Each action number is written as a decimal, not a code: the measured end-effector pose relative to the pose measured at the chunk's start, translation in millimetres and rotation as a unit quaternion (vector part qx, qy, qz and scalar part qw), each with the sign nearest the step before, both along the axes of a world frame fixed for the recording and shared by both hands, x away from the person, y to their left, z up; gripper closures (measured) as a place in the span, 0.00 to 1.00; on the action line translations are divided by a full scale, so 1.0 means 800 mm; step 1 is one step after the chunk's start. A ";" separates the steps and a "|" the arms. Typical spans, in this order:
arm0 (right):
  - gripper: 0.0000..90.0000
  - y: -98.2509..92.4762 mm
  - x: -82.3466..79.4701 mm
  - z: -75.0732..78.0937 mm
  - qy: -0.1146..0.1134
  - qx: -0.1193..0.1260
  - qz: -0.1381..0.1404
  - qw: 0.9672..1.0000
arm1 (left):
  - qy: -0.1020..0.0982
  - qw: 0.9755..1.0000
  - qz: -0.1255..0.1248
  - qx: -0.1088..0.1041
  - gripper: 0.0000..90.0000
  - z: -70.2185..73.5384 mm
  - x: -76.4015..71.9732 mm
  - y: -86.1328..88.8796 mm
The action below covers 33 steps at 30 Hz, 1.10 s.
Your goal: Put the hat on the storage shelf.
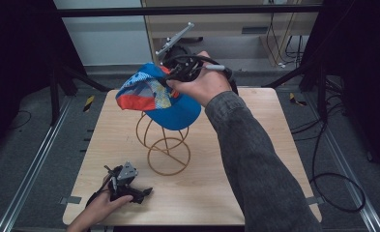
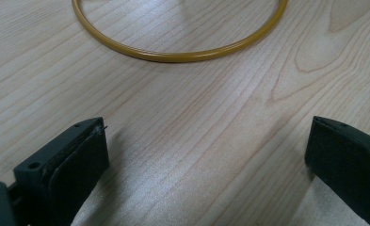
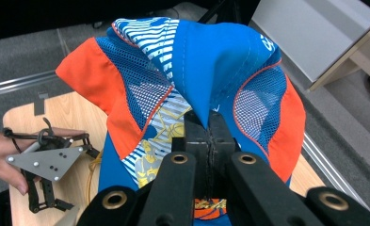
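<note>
**Cap going onto the wire stand**

The right hand-held gripper (image 1: 170,79) is pinching a fold of the cap (image 1: 159,96) near the crown, and in the right gripper view its jaws are pressing tight together with the blue cloth (image 3: 211,70) bunching up between them. Holding it by the top like that is letting the cap hang open underneath, brim drooping toward the lower right of the high view, which I'd judge is the point: the hollow is facing down over the wire stand (image 1: 166,145) so it can settle onto the loops. The cap is hovering at the upper centre of the high view, right above the stand's upper loops; I can't tell whether it is touching them.

The left hand-held gripper (image 1: 129,191) is resting low on the tabletop (image 1: 255,159) at the lower left of the high view, well apart from the cap. In the left gripper view its jaws are standing spread with nothing but bare wood between them, and the stand's base ring (image 2: 182,54) is curving across the top of that frame. It looks to be waiting nearby, perhaps ready to steady the light stand.

Counting: one cap, one wire stand, two hand-held grippers, one tabletop.
</note>
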State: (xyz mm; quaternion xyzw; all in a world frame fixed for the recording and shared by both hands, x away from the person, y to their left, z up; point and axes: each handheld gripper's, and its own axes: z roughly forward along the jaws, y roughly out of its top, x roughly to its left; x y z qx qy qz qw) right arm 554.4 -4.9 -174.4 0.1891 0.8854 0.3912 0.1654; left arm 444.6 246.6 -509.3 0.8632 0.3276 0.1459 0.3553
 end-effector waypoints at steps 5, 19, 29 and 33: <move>1.00 0.008 0.003 -0.005 0.004 -0.008 0.004 1.000 | 0.000 1.000 0.000 0.000 0.00 0.000 0.000 0.000; 1.00 0.026 0.007 -0.020 0.015 -0.017 0.011 1.000 | -0.001 1.000 -0.001 0.000 0.00 0.000 0.000 0.000; 1.00 0.029 0.009 -0.026 0.020 -0.020 0.012 1.000 | 0.000 1.000 0.000 0.000 0.00 0.000 0.000 0.000; 1.00 0.036 0.008 -0.033 0.027 -0.025 0.017 0.999 | 0.000 1.000 0.000 0.000 0.00 0.000 0.000 0.000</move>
